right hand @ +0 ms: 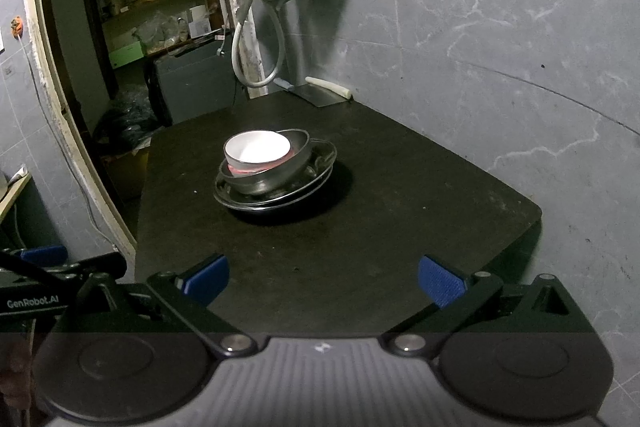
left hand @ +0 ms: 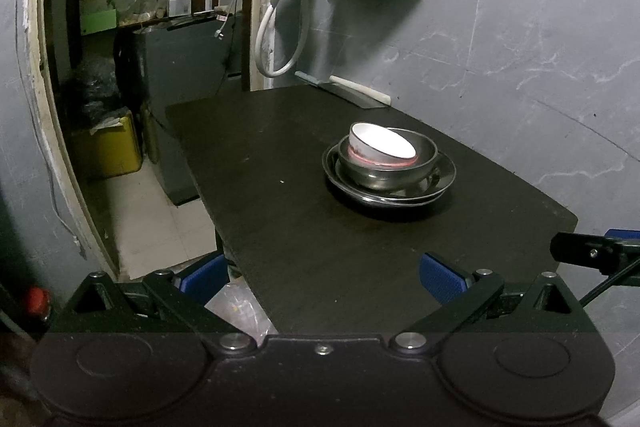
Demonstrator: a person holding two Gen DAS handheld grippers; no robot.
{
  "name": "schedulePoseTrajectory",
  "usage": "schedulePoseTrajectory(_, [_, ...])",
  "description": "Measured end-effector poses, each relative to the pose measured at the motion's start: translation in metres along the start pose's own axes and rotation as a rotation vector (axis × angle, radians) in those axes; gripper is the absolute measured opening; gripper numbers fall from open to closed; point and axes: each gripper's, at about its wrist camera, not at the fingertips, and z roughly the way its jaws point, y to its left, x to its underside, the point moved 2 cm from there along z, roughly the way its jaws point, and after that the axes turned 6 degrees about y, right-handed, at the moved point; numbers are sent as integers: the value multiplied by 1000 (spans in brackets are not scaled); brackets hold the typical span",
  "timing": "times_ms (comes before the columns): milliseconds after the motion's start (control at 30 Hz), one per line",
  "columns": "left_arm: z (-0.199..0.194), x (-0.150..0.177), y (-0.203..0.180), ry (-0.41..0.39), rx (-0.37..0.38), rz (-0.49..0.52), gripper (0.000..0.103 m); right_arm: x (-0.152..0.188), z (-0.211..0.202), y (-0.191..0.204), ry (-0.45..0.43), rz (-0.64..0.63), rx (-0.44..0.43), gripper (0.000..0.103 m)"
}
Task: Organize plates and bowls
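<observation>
stack sits mid desk (left hand: 280, 227): white bowl (left hand: 380, 147) tilted inside steel bowl (left hand: 384, 169), on steel plates (left hand: 390, 193). left hand-held gripper (left hand: 323, 277) and right hand-held gripper (right hand: 323, 277) both wide, empty, near edge. stacking looks done; next, seat the white bowl level.

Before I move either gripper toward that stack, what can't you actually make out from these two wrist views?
- Plates under the steel bowl: the count is unclear in both views; the rims overlap and the bowl covers them.
- White bowl: its base is hidden inside the steel bowl; its inside is glared out.
- Table near edge: cut off by each gripper's body.
- Cleaver by the wall: small and dim.
- Left gripper and right gripper: both open, empty.
</observation>
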Motion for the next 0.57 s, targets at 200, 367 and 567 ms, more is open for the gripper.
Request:
schedulePoseTrajectory(200, [3,-2,-3,5,3,9,102,0,2,-5,6,9,2,103])
schedulePoseTrajectory(367, [8,-5,-5,11,6,16,102,-2,7,-8,13,15,0,103])
schedulePoseTrajectory(567, [15,-9,-8,16,-2,22,102,-7,16,-14,25,20,-5,103])
